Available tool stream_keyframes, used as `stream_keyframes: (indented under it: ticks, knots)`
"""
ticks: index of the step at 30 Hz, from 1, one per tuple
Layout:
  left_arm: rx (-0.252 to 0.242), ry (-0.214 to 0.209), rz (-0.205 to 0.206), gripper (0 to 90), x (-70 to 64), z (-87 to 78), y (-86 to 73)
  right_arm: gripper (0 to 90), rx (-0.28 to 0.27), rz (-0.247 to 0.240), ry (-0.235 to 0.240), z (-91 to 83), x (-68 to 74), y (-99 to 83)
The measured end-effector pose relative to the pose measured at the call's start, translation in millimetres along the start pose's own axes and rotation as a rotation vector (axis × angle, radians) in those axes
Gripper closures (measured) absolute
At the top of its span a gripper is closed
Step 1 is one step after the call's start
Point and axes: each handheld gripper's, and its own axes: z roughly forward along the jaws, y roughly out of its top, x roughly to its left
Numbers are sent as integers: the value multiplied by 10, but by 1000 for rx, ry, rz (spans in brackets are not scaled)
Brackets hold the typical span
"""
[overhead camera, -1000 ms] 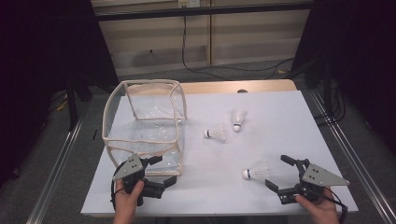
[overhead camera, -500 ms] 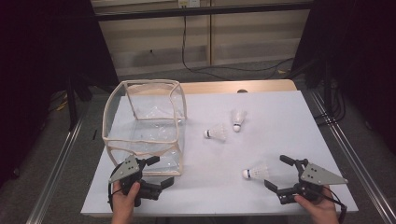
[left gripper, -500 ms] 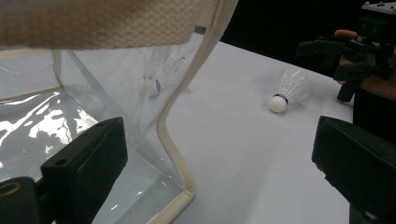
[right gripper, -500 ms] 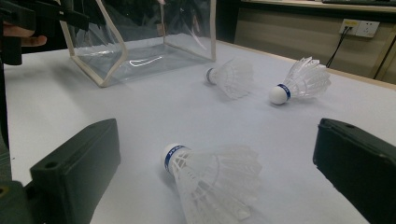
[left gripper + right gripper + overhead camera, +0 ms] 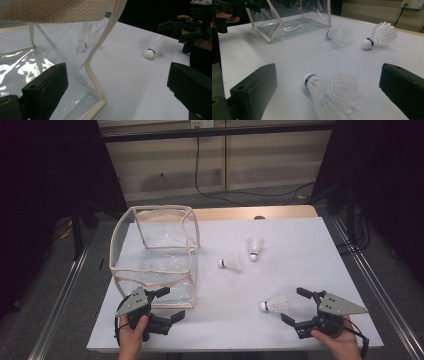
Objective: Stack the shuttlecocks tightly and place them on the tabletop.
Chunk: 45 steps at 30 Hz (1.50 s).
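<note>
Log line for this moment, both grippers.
left gripper: open, at clear bag corner | right gripper: open, straddling near shuttlecock | two shuttlecocks mid-table

3 shuttlecocks (image 5: 278, 304), 1 clear bag (image 5: 155, 252), 2 grippers (image 5: 159, 310).

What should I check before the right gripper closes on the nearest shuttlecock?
1. Right gripper open: ok, jaws wide apart.
2. Nearest shuttlecock between the jaws: ok, lying on its side, cork pointing away from the gripper.
3. Jaws touching feathers: cannot tell.
4. Other two shuttlecocks out of the way: ok, farther up the table.
5. Bag mouth open: ok, facing up.
6. Left gripper ready at the bag: ok, open, its jaws either side of the bag's near corner.
</note>
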Motion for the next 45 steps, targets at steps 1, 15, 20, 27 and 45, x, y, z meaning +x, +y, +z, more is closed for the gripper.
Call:
stream_keyframes:
  ticks: [1,15,20,27,45]
  knots:
    - [1,0,3,35,2,-1,-1,12,6,7,3,3,1,1]
    - [-7,0,1,35,-2,5,-27,40,76,74,41,59,-22,-12]
    - [0,2,11,35,3,-7,-28,51,85,92,48,64,-34,-16]
    - [-2,3,9,34,7,-16,-33,61,94,104,61,81,-42,-16]
    - [3,-1,11,33,8,-8,-47,220,155,112,90,133,-44,-5]
